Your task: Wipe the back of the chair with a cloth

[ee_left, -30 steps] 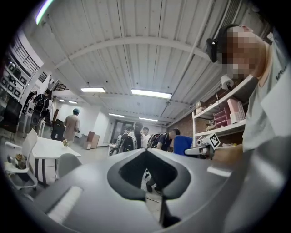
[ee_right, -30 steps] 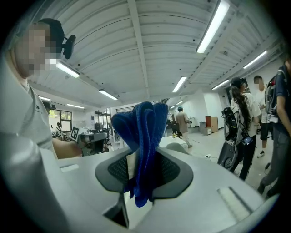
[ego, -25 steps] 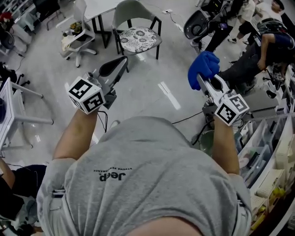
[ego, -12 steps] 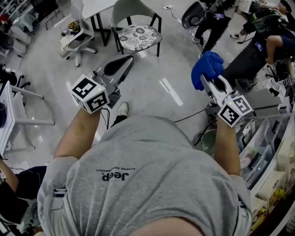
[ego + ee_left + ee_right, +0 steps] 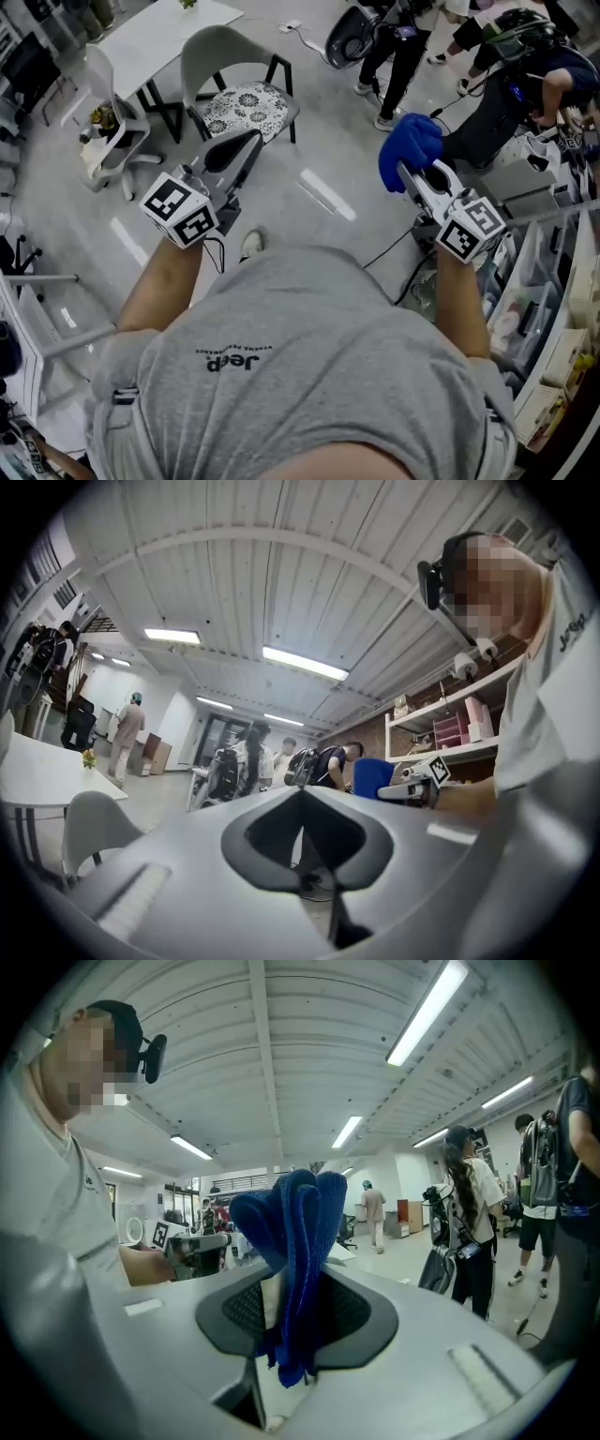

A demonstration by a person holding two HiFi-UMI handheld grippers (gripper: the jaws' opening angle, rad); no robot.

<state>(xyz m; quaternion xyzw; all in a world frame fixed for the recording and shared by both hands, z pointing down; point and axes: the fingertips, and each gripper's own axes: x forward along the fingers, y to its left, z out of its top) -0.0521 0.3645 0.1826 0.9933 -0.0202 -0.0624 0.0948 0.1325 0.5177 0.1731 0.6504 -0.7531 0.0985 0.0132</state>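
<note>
1. You stand in an open workshop with a glossy grey floor (image 5: 319,192). Only the gripper views show the ribbed white ceiling (image 5: 281,583) with its strip lights.
2. The chair (image 5: 242,101), with a patterned seat, stands ahead on your left. Its pale chair back (image 5: 208,49) is on the far side, next to a white table (image 5: 155,37). Nothing touches it.
3. Your right gripper (image 5: 405,173) is clamped on the blue cloth (image 5: 408,145). The right gripper view shows the cloth (image 5: 298,1241) bunched upright between the jaws. It is well apart from the chair.
4. Your left gripper (image 5: 251,139) is clenched, its jaws meeting at the tips with nothing between them (image 5: 300,797).
5. The left gripper view shows the right gripper and cloth side-on. The head view shows them from above.
6. Bare floor lies open between you and the chair. Shelving (image 5: 548,309) crowds your right side.
7. A white office chair (image 5: 105,141) stands left of the table. Several people (image 5: 394,52) stand on the far right, and a cable (image 5: 386,248) trails across the floor near your right arm.
</note>
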